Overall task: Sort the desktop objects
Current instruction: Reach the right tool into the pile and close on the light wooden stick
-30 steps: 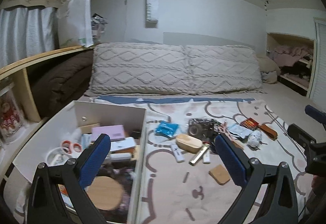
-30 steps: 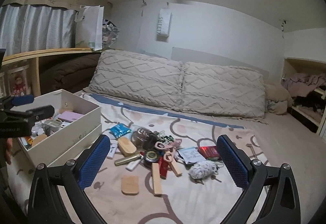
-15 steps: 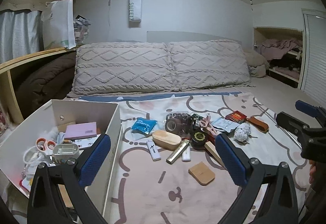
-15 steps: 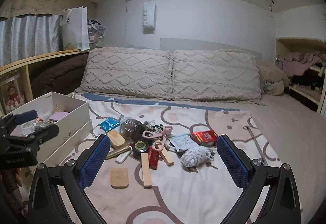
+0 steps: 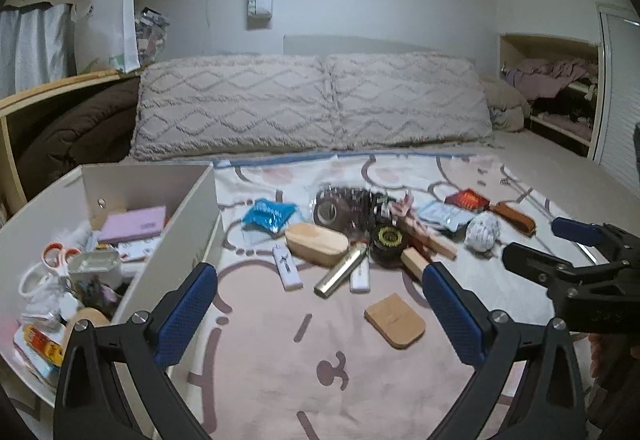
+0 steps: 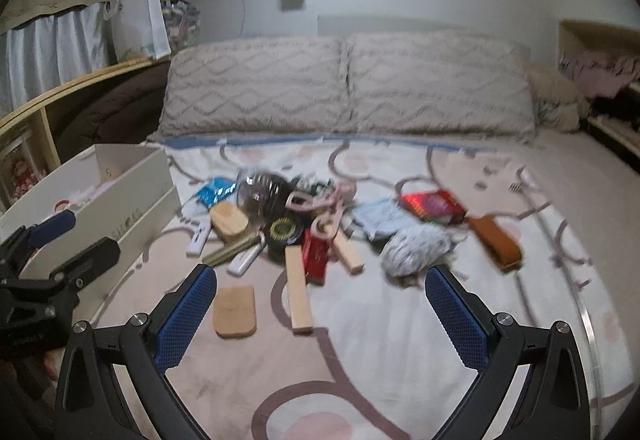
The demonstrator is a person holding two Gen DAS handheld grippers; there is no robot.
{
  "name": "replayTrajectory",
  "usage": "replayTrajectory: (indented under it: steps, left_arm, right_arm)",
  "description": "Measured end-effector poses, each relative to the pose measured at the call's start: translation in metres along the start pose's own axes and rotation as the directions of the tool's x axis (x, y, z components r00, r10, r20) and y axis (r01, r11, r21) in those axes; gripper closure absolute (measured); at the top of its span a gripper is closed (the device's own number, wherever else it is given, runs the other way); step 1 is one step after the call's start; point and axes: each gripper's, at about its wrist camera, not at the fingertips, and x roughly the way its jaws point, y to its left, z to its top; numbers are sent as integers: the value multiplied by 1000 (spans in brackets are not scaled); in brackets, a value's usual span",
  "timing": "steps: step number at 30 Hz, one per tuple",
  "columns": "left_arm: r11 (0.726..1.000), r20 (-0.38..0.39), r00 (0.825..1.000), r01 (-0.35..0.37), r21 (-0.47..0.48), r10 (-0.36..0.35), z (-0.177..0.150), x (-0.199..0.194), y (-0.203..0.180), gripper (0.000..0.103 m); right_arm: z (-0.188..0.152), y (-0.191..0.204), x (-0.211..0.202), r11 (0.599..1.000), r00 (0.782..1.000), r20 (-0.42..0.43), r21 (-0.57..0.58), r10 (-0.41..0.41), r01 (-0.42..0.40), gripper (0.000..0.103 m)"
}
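- On the far left of the bedspread (image 5: 280, 380) sits the white storage box (image 5: 188, 224), open-topped and stiff-walled, already holding a pink notebook (image 5: 134, 224), orange-handled scissors (image 5: 56, 254) and a small metal tin (image 5: 94, 264); by my reading, sorting is partly done and a new pick has not begun.
- Just right of the box, the left gripper (image 5: 318, 316) hovers over bare fabric, its blue textured pads spread wide with nothing between them.
- Near the middle lies the loose pile: a crinkly blue packet (image 5: 268, 216), an oval wooden case (image 5: 316, 243), two slim white sticks (image 5: 287, 272), a smooth gold metallic tube (image 5: 340, 276), a round black tin (image 5: 386, 244) with a gold pattern, and a dark glossy tape roll (image 5: 332, 208).
- Nearest the grippers, a flat rounded wooden tile (image 6: 235, 305) and a plain wooden bar (image 6: 298, 290) lie apart from the pile; either looks the easiest next grab, though the thin tile would call for a low, flat approach on soft cloth.
- Right of centre, the right gripper (image 6: 320, 316) is likewise wide open and empty, aimed at the pile.
- Further right rest a fuzzy grey yarn ball (image 6: 416, 248), a shiny red packet (image 6: 432, 205) and a brown leather-like strap (image 6: 496, 240); the right view is blurred, so finer detail is unclear.
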Motion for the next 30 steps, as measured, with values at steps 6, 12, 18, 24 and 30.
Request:
replayTrajectory:
  steps: [6, 12, 18, 24, 30]
  left_arm:
    - [1000, -57, 998, -10, 17, 11, -12, 19, -7, 0]
    - [999, -104, 995, -10, 38, 14, -24, 33, -15, 0]
    - [1000, -139, 990, 19, 10, -18, -30, 39, -17, 0]
    - [1000, -149, 989, 19, -5, -19, -30, 41, -14, 0]
    - [999, -168, 985, 23, -45, -30, -30, 45, -6, 0]
  right_arm:
    - [-6, -8, 40, 995, 993, -102, 84, 66, -57, 0]
    - [-13, -7, 67, 993, 989, -132, 103, 73, -59, 38]
    - [-15, -6, 78, 985, 980, -140, 120, 140, -124, 55]
    - [-3, -4, 87, 984, 982, -117, 116, 151, -138, 68]
    - [0, -1, 110, 987, 977, -152, 91, 148, -135, 86]
